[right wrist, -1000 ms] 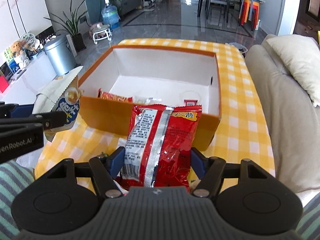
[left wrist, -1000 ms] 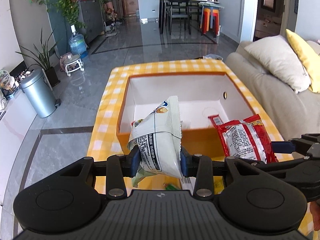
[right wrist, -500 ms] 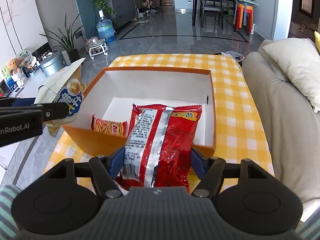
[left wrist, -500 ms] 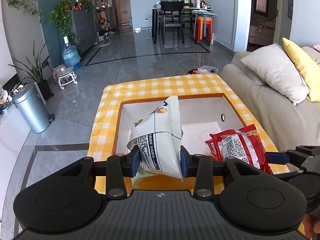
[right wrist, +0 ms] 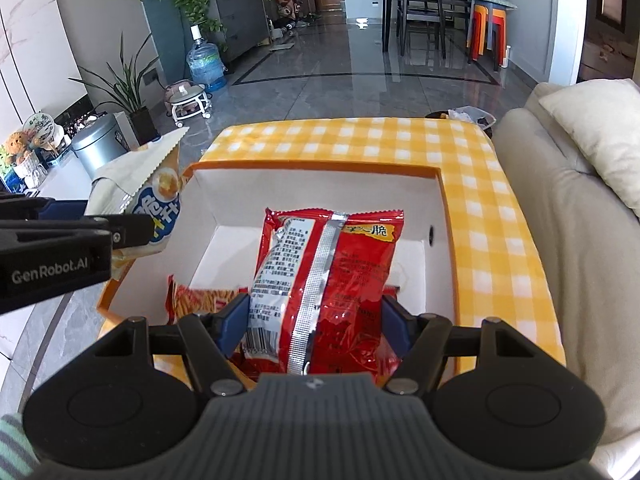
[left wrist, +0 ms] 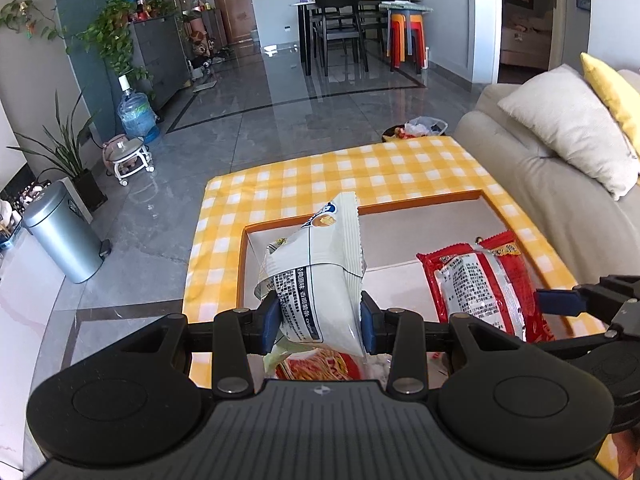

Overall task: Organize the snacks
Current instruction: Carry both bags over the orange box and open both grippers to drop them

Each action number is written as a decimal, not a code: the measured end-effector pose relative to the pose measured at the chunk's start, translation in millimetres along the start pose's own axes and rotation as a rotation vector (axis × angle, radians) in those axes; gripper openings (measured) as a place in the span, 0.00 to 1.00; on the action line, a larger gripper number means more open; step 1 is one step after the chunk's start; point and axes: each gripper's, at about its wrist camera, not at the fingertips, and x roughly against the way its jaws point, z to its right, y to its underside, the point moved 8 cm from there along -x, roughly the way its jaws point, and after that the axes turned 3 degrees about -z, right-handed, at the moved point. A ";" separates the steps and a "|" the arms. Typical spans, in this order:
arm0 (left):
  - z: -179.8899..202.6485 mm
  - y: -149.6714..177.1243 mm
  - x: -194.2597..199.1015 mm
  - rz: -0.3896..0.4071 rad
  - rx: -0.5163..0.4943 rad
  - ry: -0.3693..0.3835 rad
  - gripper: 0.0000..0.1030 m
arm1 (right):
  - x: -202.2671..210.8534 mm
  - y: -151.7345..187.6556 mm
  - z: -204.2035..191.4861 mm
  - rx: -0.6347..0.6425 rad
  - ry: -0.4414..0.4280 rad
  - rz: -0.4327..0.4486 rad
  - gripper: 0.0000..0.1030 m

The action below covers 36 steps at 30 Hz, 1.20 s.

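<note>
My left gripper (left wrist: 320,322) is shut on a white snack bag (left wrist: 316,272), held upright above the left part of the orange box (left wrist: 242,264). My right gripper (right wrist: 314,320) is shut on a red snack bag (right wrist: 328,276), hanging over the box's white inside (right wrist: 408,256). In the right wrist view the white bag (right wrist: 156,200) and the left gripper (right wrist: 132,230) show at the left, over the box's left wall. The red bag (left wrist: 484,284) appears to the right in the left wrist view. A red-orange snack packet (right wrist: 204,298) lies on the box floor beneath.
The box sits on a table with a yellow checked cloth (left wrist: 360,176). A beige sofa (right wrist: 568,240) with pillows runs along the right side. A metal bin (left wrist: 64,232), plants and a water bottle stand on the floor to the left.
Both grippers have moved forward with their bags, from in front of the box's near wall to above its inside. The snack packet on the box floor has come into view.
</note>
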 end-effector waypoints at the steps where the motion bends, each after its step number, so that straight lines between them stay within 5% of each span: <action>1: -0.6 -1.8 -4.6 -0.006 -0.003 0.000 0.43 | -4.8 -3.0 0.0 -0.001 -0.003 -0.004 0.65; 12: -11.7 -7.7 -60.0 -0.095 -0.043 -0.018 0.43 | -57.1 -22.8 -11.0 0.089 -0.002 -0.062 0.65; 28: -18.2 2.2 -119.0 -0.263 0.043 0.113 0.43 | -121.6 -23.5 -6.5 0.135 -0.033 -0.211 0.65; 36: -22.3 10.9 -130.0 -0.323 0.046 0.098 0.44 | -136.5 -22.8 -17.3 0.108 -0.075 -0.299 0.65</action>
